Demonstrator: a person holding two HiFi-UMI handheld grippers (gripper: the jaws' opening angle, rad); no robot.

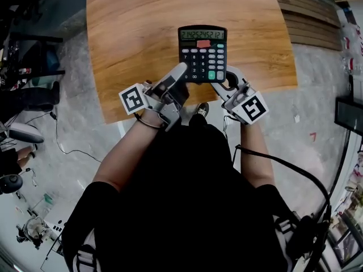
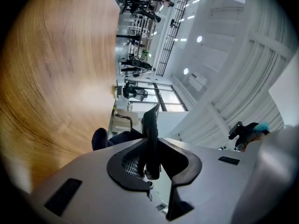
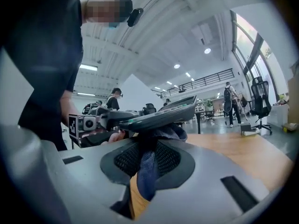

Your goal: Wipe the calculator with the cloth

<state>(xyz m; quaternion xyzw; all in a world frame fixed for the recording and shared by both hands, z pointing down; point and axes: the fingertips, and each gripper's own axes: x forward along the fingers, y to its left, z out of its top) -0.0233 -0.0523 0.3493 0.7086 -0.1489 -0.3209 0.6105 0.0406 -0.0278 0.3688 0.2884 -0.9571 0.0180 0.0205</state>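
Item: black desk calculator [image 1: 202, 52], display strip at its far end, one red key and one green key among dark keys; it sits over the near edge of the wooden bench [image 1: 142, 38], somewhat right of that edge's middle, and in the right gripper view it is lifted clear of the bench top and tilted. Left tongs [image 1: 178, 72]: pinching the calculator at its near left corner; the left gripper view has the calculator [image 2: 150, 139] edge-on and upright between the two pads, both pressed on it, with the bench [image 2: 56, 78] filling the left of that view. Right tongs [image 1: 224, 81]: at the calculator's near right corner, pinching a dark blue cloth [image 3: 148, 171]; the cloth hangs down through the pads and bunches up above them against the underside of the calculator [image 3: 161, 115], with the bench [image 3: 243, 153] to the right. Fittings: a marker cube [image 1: 134, 99] on the left tongs, a marker cube [image 1: 253, 107] on the right tongs. Surroundings: grey floor [image 1: 74, 129] around the bench; the person's black clothing [image 1: 187, 197] below the near edge.
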